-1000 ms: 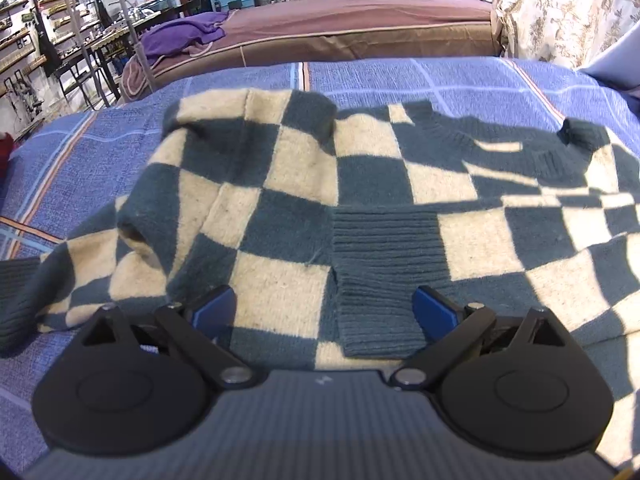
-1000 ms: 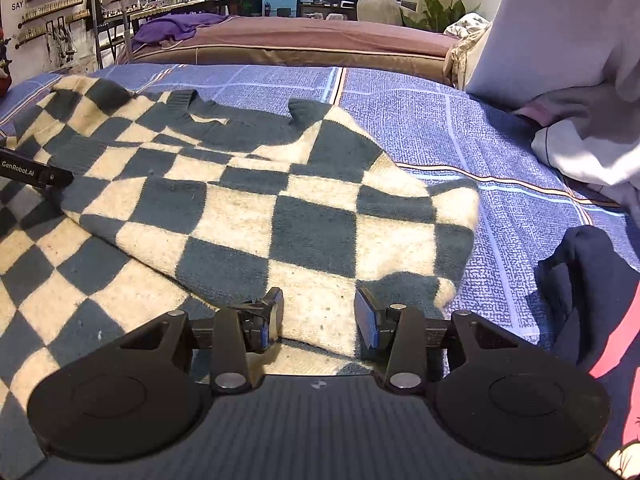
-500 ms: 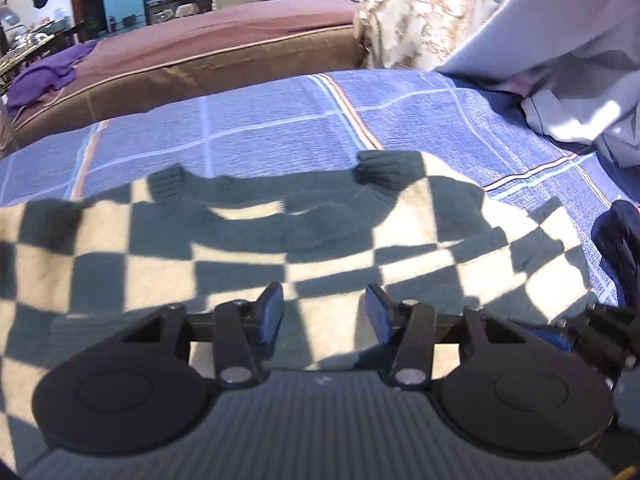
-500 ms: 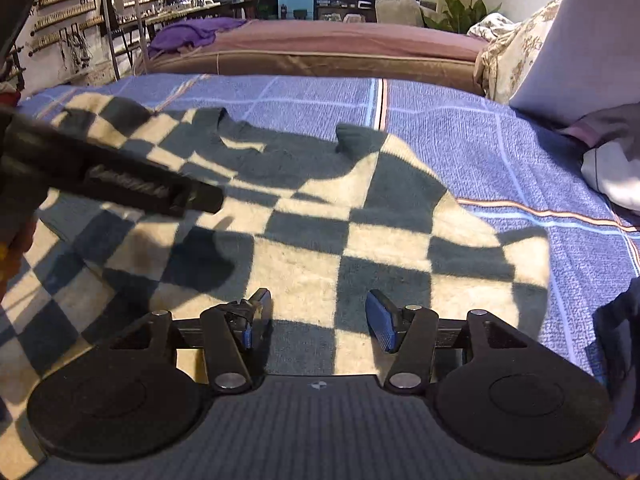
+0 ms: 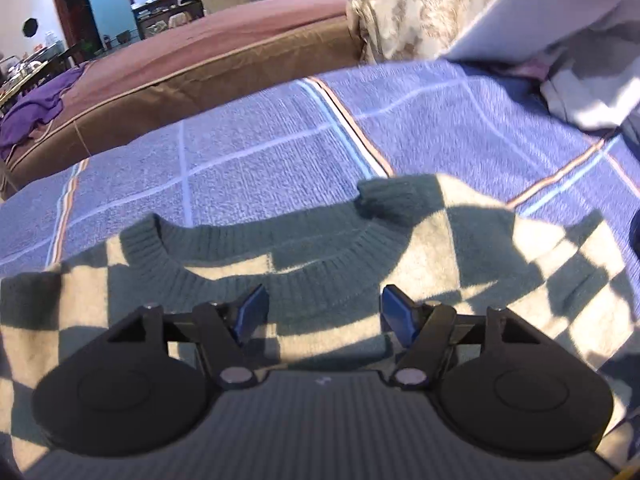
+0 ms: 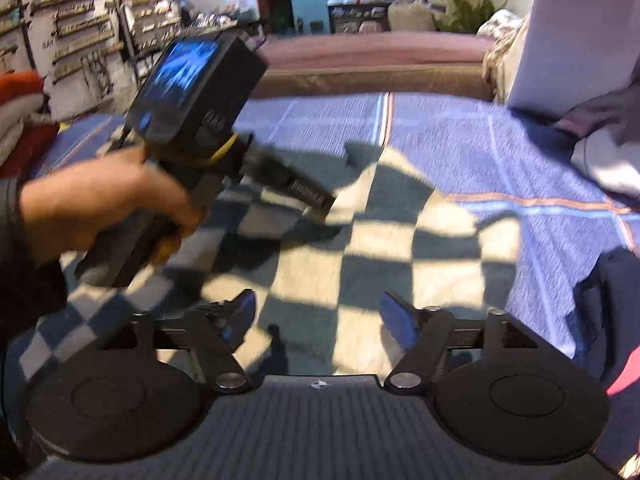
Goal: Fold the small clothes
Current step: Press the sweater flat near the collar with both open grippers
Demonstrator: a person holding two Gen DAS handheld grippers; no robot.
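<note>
A green-and-cream checked sweater (image 5: 460, 232) lies flat on the blue plaid bedspread (image 5: 260, 140), its ribbed green collar toward the far edge. My left gripper (image 5: 323, 296) hovers over that collar. Its jaws are opening, and no cloth is pinched between the blue pads. In the right wrist view the sweater (image 6: 320, 272) spreads beneath my right gripper (image 6: 318, 300). Its jaws are opening wide over a cream square, with nothing gripped. A hand (image 6: 100, 208) holds the left tool at the left of that view, with its fingers pointing down at the sweater's middle.
A brown mattress (image 5: 200, 60) with a purple cloth (image 5: 32, 108) runs along the far side. Pale bedding (image 5: 580, 92) is piled at the right. A dark garment with a pink patch (image 6: 616, 312) lies at the right edge. Wall shelves (image 6: 80, 40) stand at far left.
My left gripper swept right across the sweater from the folded sleeve cuff to the collar, narrowing and then widening. The right gripper's jaws spread wider. The hand with the left tool came into the right wrist view.
</note>
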